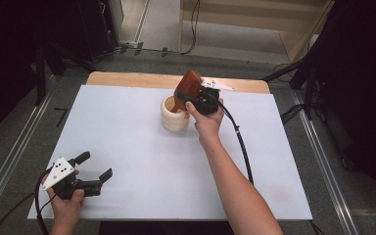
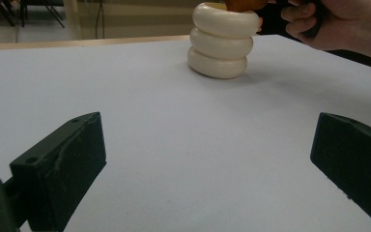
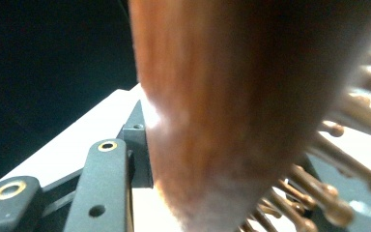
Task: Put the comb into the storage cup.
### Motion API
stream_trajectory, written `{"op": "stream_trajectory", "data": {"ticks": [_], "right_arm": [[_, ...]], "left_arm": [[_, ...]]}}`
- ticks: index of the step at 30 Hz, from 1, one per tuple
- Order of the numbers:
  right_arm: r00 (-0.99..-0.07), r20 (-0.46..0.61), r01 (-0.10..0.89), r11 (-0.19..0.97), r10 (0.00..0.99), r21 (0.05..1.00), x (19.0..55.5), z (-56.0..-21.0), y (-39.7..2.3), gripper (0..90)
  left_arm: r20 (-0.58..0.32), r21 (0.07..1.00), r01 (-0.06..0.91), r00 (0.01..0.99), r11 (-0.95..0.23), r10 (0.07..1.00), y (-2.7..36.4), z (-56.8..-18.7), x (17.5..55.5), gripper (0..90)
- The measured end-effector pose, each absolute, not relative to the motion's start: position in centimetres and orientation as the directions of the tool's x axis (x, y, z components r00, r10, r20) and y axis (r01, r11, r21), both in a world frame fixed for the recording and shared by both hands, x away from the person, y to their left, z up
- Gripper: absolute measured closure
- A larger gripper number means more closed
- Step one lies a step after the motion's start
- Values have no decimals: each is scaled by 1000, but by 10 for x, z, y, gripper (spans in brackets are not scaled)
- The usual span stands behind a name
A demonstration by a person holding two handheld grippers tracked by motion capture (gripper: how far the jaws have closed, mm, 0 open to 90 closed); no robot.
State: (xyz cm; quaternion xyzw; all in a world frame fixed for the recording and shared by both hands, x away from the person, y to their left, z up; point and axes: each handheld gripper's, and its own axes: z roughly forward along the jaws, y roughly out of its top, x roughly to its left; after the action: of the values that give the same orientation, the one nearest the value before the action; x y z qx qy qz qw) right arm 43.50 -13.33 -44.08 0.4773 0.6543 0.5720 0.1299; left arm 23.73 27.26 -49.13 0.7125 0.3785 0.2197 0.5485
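High view: right gripper (image 1: 190, 99) fingers pinch wooden hairbrush (image 1: 188, 88) | left gripper (image 1: 93, 166) fingers spread, empty

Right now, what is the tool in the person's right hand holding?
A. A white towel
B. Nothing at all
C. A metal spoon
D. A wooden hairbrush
D. The right tool is closed on a wooden hairbrush, whose lower end dips into the cream ringed holder; its brown back and wooden bristle pins show up close in the right gripper view.
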Motion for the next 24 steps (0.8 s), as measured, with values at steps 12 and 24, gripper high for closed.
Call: {"op": "stream_trajectory", "data": {"ticks": [12,24], "right_arm": [[-465,429,509,-163,774,845,441,-445,-139,464],[-445,442,530,-169,779,831,444,-445,-150,350]], "left_arm": [[-99,948,298,618,-116,780,272,-491,237,0],[-100,947,299,618,-116,780,272,-491,238,0]]}}
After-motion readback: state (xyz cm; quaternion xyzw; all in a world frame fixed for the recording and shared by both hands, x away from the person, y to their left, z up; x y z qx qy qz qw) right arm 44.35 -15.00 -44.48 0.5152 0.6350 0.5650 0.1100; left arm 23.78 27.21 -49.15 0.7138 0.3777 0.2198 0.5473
